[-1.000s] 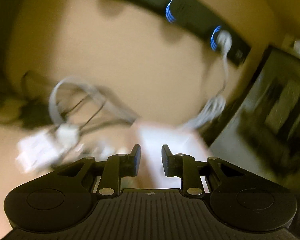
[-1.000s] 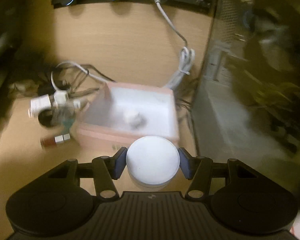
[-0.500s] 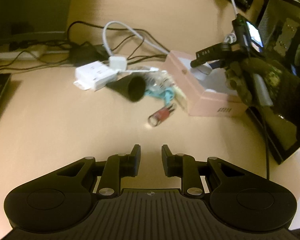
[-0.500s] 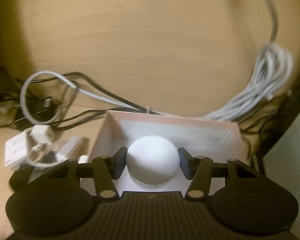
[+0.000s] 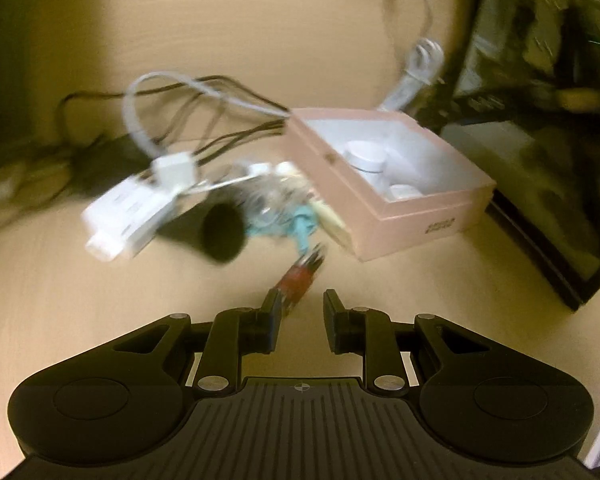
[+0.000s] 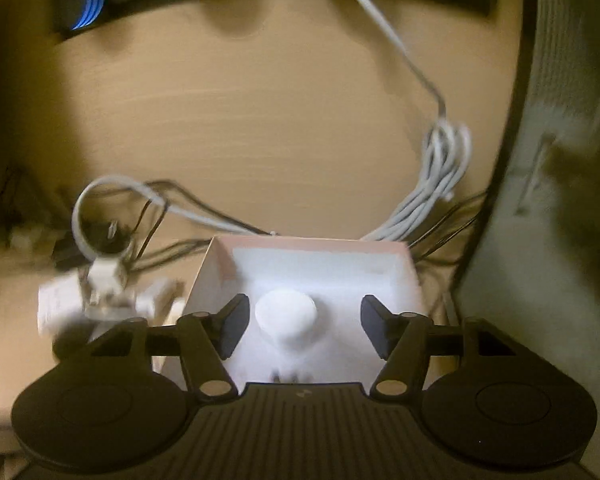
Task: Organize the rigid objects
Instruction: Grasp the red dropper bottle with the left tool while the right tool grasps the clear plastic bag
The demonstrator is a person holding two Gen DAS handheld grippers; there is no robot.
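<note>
Our right gripper stands spread above the pink box, the white jar lying free inside. Our left gripper, parted and empty, should straddle the red vial just before the box, squarely.

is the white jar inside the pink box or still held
Inside: the white jar sits in the pink box, right gripper open around it.

A white round jar stands upright inside the open pink box.
</note>
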